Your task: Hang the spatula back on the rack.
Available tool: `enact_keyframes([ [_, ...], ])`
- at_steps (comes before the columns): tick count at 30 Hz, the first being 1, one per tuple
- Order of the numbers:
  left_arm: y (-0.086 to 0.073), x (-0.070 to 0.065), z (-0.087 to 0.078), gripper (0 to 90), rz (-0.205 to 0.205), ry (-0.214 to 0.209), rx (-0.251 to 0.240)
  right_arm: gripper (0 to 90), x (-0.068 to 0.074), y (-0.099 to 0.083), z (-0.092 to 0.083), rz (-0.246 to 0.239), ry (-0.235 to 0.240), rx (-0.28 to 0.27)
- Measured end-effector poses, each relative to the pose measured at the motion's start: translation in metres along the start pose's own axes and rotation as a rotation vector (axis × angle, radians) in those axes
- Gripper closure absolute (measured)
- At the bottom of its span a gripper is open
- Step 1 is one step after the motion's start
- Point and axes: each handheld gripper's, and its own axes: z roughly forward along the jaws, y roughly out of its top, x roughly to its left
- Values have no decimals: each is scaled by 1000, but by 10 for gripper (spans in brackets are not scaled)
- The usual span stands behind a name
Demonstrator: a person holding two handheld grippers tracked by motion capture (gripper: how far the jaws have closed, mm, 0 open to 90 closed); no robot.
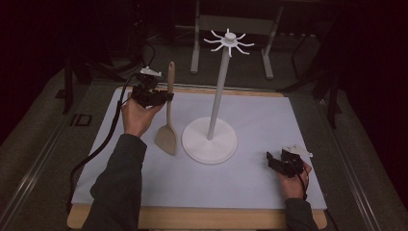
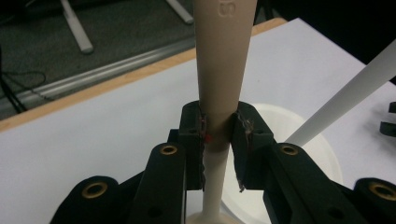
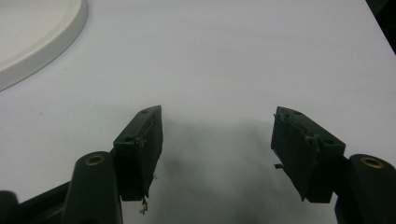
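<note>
Spatula [image 1: 168, 115] clamped in L tool [image 2: 219, 140], R tool [image 3: 217, 135] jaws apart

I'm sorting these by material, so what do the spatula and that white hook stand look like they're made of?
Spatula: probably wood, or possibly matte plastic. It is a flat tan with no shine, and no grain shows up close in the left gripper that clamps its handle.

Hook stand: likely moulded plastic, possibly painted metal. It is uniform white with a smooth, slightly glossy base rim and thin curved hooks.
</note>
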Motion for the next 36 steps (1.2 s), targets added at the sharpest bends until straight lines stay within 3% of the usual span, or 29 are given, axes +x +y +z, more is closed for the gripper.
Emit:
enact_keyframes([
  [6, -1, 1, -3, 753, 28, -22, -21, 336, 0, 0, 0, 1, 0, 0],
  [22, 0, -2, -17, 753, 101, -54, -148, 336, 0, 0, 0, 0, -1, 1],
  [36, 2, 0, -25, 753, 116, -84, -218, 336, 0, 0, 0, 0, 0, 0],
])
